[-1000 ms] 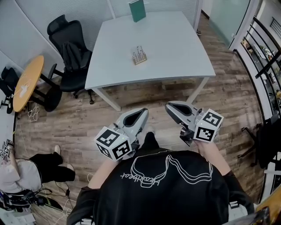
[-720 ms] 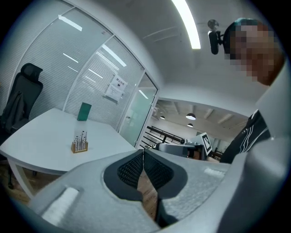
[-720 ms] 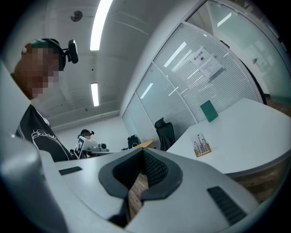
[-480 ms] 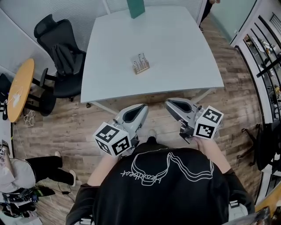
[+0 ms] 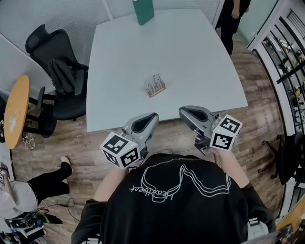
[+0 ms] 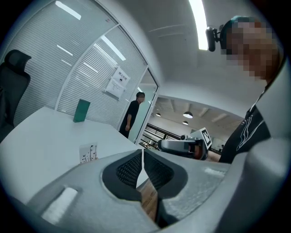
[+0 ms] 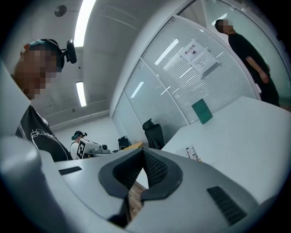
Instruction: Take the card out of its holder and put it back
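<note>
A small wooden holder with a white card (image 5: 156, 86) upright in it stands near the middle of the white table (image 5: 200, 62). The same card and holder (image 6: 87, 152) show small in the left gripper view, and the card (image 7: 193, 153) shows small in the right gripper view. My left gripper (image 5: 155, 116) and right gripper (image 5: 182, 112) hover side by side at the table's near edge, well short of the holder. The left gripper (image 6: 142, 152) has its jaws shut with nothing between them. The right gripper (image 7: 143, 153) is likewise shut and empty.
A green board (image 5: 143, 12) stands at the table's far end. A black office chair (image 5: 57, 66) and a round wooden table (image 5: 13, 109) are at the left. One person stands beyond the far right corner (image 5: 233, 19); another sits on the floor (image 5: 28, 186). Railing at right (image 5: 286, 71).
The table and card holder have come closer in the head view as both grippers moved forward toward the table's near edge. Both grippers stayed shut.
</note>
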### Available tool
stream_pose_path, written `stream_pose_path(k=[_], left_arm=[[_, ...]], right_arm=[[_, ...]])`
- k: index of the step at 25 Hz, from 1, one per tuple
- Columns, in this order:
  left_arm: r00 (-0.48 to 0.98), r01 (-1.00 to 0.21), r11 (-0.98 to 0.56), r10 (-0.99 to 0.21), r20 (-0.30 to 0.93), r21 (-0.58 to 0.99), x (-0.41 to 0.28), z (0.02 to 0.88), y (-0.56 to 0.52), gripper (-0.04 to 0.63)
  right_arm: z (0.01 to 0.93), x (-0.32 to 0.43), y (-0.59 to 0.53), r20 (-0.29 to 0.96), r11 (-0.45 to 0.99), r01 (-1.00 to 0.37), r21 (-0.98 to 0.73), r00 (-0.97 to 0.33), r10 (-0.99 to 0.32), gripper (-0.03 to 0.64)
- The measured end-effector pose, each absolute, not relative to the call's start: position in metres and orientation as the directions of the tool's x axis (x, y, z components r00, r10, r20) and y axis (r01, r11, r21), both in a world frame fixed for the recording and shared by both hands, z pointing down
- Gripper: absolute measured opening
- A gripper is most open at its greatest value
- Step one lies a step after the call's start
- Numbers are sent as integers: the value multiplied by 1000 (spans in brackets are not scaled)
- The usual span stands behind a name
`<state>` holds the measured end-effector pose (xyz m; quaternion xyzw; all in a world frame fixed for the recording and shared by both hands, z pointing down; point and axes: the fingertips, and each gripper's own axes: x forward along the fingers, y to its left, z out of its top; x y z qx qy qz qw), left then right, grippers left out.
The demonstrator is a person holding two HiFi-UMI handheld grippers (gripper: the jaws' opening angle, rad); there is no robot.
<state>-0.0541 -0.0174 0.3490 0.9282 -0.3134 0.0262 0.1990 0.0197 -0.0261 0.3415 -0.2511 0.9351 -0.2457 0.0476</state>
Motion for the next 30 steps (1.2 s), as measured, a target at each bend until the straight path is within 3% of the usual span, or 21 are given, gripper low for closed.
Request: stream_pose_path(k=[14,18,30], left_arm=[[755,-652,-670,-620,214,356,-72,397,-97,21],[751,-657,-666,-621,224,353,-71,408,-113,84],[722,-688,-611,-631,283,392,-95,467,-169,144]], right_arm=[[383,26,-99,69,716,-413,-562,-887,-457,9],[391,30,-117,84,706,-400,-584,-895,-438,9],[420,30,-163,144,670,-404,-623,-901,-409,9]])
